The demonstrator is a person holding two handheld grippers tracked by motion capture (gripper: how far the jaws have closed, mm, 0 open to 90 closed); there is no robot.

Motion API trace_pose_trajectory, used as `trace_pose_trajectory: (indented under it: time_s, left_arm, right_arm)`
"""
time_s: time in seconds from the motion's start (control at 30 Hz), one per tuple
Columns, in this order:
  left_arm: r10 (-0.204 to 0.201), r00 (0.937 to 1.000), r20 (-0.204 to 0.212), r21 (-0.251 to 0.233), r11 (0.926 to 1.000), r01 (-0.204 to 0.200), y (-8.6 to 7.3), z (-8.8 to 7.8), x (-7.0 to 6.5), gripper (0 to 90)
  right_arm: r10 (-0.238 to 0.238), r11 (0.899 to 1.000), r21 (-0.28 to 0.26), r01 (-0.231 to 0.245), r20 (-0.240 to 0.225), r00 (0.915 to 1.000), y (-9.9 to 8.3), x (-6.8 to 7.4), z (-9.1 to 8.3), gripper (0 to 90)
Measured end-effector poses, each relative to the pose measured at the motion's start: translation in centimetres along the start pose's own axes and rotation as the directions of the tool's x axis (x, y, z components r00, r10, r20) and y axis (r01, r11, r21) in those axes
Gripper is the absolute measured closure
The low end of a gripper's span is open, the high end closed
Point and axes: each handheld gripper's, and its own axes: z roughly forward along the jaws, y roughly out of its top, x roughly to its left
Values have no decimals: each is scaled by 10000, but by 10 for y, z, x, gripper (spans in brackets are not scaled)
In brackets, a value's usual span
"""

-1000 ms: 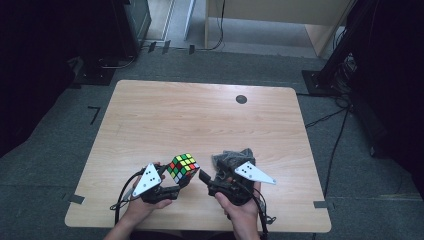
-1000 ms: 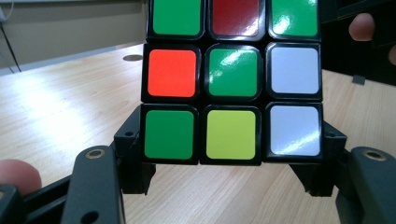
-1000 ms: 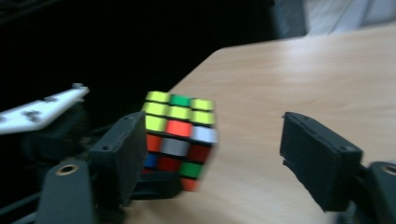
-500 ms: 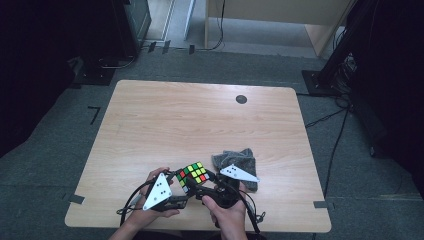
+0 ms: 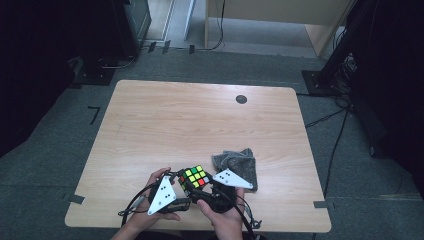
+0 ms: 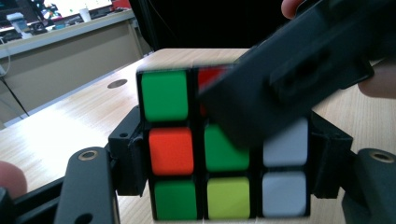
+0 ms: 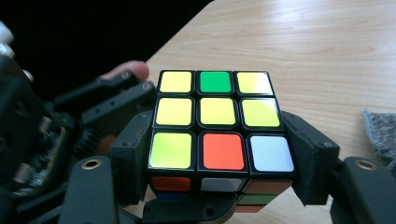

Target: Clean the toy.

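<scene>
Shifted since half a second ago: both hand-held grippers and cube, slightly nearer the counter's near edge; right plate now overlapping the cloth's corner.

Puzzle cube [image 5: 194, 178]: lifted just left of grey cloth [image 5: 236, 165], yellow-green face up.
Left hand-held gripper [image 6: 224, 158]: closed on cube's sides, jaws pressing both flanks.
Right hand-held gripper [image 7: 219, 158]: likewise clamped across cube, touching both sides.
Counter [image 5: 200, 120]: pale wood; dark round spot [image 5: 241, 99] well beyond cube.
</scene>
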Motion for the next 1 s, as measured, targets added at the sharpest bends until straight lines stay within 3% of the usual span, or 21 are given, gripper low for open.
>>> trace_pose_trajectory:
  time_s: [0.07, 0.13, 0.2, 0.23, 0.3, 0.33, 0.4, 0.43, 0.5, 0.53, 0.57, 0.6, 0.7, 0.77, 0.83, 0.9, 1.0]
  left_arm:
    - [1, 10000, 79, -37, 10000, 0, -1, -2, 2, 326]
    - [-266, 9995, 143, -40, 9996, 266, -1, -4, 6, 331]
    - [-798, 9968, 103, -112, 9967, 799, -1, -6, 13, 332]
    - [-1169, 9931, 76, -168, 9930, 1170, -2, -8, 18, 333]
    - [-2032, 9791, -15, -434, 9782, 2030, -2, -12, 30, 333]
    - [-2537, 9673, -34, -621, 9655, 2531, -3, -15, 36, 333]
    - [-3471, 9378, 36, -1001, 9330, 3457, -4, -21, 48, 333]
    - [-3904, 9205, 157, -1157, 9137, 3895, -4, -23, 53, 333]
    - [-4738, 8767, 832, -1427, 8650, 4810, -4, -25, 58, 333]
    - [-4951, 8626, 1037, -1551, 8487, 5057, -3, -26, 59, 333]
    - [-5069, 8547, 1121, -1620, 8393, 5190, -2, -26, 58, 332]
    - [-5109, 8519, 1148, -1644, 8360, 5235, -1, -25, 57, 332]
    - [-5138, 8509, 1095, -1498, 8378, 5251, 1, -22, 53, 332]
    - [-5257, 8441, 1060, -1275, 8347, 5358, 1, -19, 50, 331]
    - [-5318, 8391, 1140, -1164, 8317, 5429, 2, -18, 48, 331]
    - [-5314, 8387, 1190, -1112, 8323, 5431, 3, -17, 47, 330]
    - [-5423, 8341, 1008, -1020, 8283, 5509, 3, -15, 46, 329]
  right_arm:
    - [-204, 9997, 95, 203, 73, 9998, 0, 1, 1, 343]
    - [-109, 9999, 41, 110, -310, 9995, 2, -1, 1, 300]
    - [89, 9993, -346, -118, -822, 9966, 7, -5, -3, 230]
    - [173, 9982, -557, -230, -995, 9949, 10, -8, -6, 223]
    - [252, 9936, -1067, -376, -1153, 9930, 14, -13, -13, 223]
    - [311, 9912, -1246, -450, -1118, 9932, 15, -16, -16, 227]
    - [341, 9881, -1463, -481, -964, 9948, 12, -21, -17, 247]
    - [295, 9880, -1486, -420, -853, 9959, 9, -22, -16, 255]
    - [-2, 9908, -1351, -89, -669, 9978, 1, -24, -8, 258]
    - [-207, 9926, -1203, 140, -546, 9983, -4, -22, -3, 263]
    - [-438, 9936, -1063, 381, -510, 9977, -9, -20, 1, 263]
    - [-725, 9933, -943, 675, -506, 9961, -13, -17, 6, 260]
    - [-1498, 9853, -902, 1448, -503, 9874, -21, -4, 16, 254]
    - [-1902, 9758, -1162, 1851, -338, 9812, -22, 2, 19, 256]
    - [-2144, 9684, -1359, 2090, -260, 9764, -23, 6, 21, 263]
    - [-2344, 9627, -1434, 2296, -169, 9720, -25, 7, 22, 267]
    - [-2465, 9573, -1567, 2428, -44, 9691, -26, 10, 22, 256]
